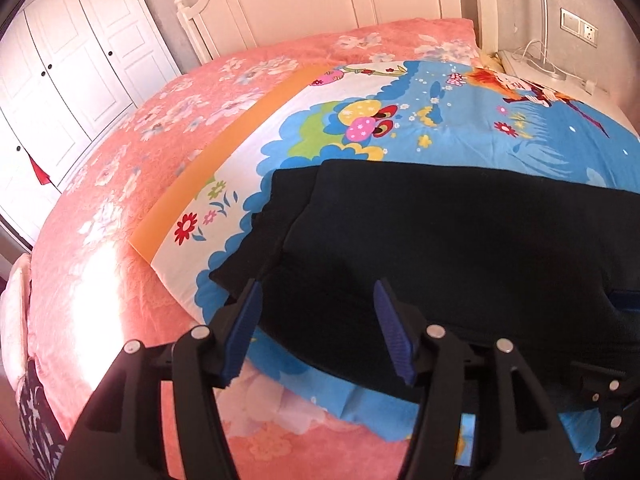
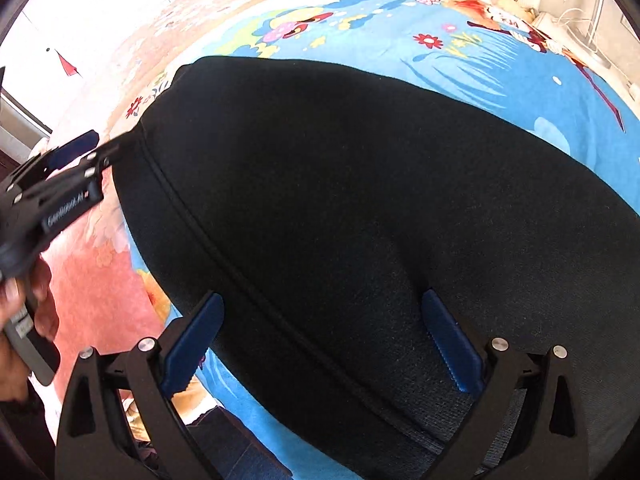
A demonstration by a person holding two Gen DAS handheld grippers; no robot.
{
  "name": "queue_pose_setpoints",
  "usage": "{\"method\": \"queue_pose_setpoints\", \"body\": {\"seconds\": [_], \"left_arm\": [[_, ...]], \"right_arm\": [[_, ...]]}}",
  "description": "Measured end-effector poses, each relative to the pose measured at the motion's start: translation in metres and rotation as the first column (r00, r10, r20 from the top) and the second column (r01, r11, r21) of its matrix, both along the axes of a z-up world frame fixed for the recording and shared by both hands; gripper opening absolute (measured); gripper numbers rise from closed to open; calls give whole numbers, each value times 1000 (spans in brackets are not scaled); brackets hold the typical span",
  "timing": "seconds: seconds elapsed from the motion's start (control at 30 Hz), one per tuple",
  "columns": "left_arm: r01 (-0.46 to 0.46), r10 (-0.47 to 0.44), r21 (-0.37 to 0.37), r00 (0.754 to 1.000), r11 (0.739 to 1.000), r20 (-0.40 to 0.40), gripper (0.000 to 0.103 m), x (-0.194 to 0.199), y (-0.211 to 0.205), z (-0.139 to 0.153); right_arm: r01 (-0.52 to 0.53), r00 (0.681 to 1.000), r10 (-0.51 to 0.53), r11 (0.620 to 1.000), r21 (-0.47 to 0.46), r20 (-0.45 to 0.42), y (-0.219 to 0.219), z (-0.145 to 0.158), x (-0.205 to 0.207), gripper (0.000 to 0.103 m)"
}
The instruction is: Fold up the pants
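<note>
Black pants [image 1: 460, 240] lie spread across a bright cartoon sheet [image 1: 400, 128] on the bed. In the right wrist view the pants [image 2: 360, 200] fill most of the picture, with a seam running diagonally. My left gripper [image 1: 318, 286] hovers over their left end, jaws apart, blue pads [image 1: 248, 320] gripping nothing. It also shows at the left as the left gripper [image 2: 96, 148], with one finger at the cloth's edge. My right gripper [image 2: 323, 296] stands wide open just above the pants, nothing pressed between its pads.
A pink floral bedcover [image 1: 100, 208] lies under the sheet and reaches the bed's left edge. White wardrobe doors [image 1: 60, 80] stand at the left, a white headboard [image 1: 300, 0] at the back, a nightstand with cables [image 1: 536, 68] at the far right. A hand [image 2: 24, 300] holds the left gripper's handle.
</note>
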State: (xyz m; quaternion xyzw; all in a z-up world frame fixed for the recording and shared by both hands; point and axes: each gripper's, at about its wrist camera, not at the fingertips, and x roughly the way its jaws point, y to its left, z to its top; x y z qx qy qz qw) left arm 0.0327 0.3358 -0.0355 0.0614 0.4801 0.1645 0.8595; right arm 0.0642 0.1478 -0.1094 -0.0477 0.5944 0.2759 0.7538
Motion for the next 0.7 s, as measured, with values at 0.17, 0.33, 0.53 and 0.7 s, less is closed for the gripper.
{"method": "queue_pose_setpoints", "body": {"seconds": [0.17, 0.33, 0.53, 0.7], "left_arm": [[-7, 7, 10, 1000, 1000, -20, 60, -12, -6, -5], [-64, 61, -84, 997, 994, -37, 60, -12, 9, -12], [-82, 79, -161, 997, 984, -24, 60, -15, 16, -12], [60, -53, -230, 998, 971, 33, 60, -12, -20, -2]], "right_arm": [[-14, 1000, 14, 999, -43, -5, 9, 0, -4, 98], [-13, 1000, 15, 993, -121, 11, 23, -4, 0, 99], [75, 993, -60, 986, -151, 103, 12, 8, -11, 98], [232, 960, -196, 956, -178, 199, -32, 25, -24, 98]]}}
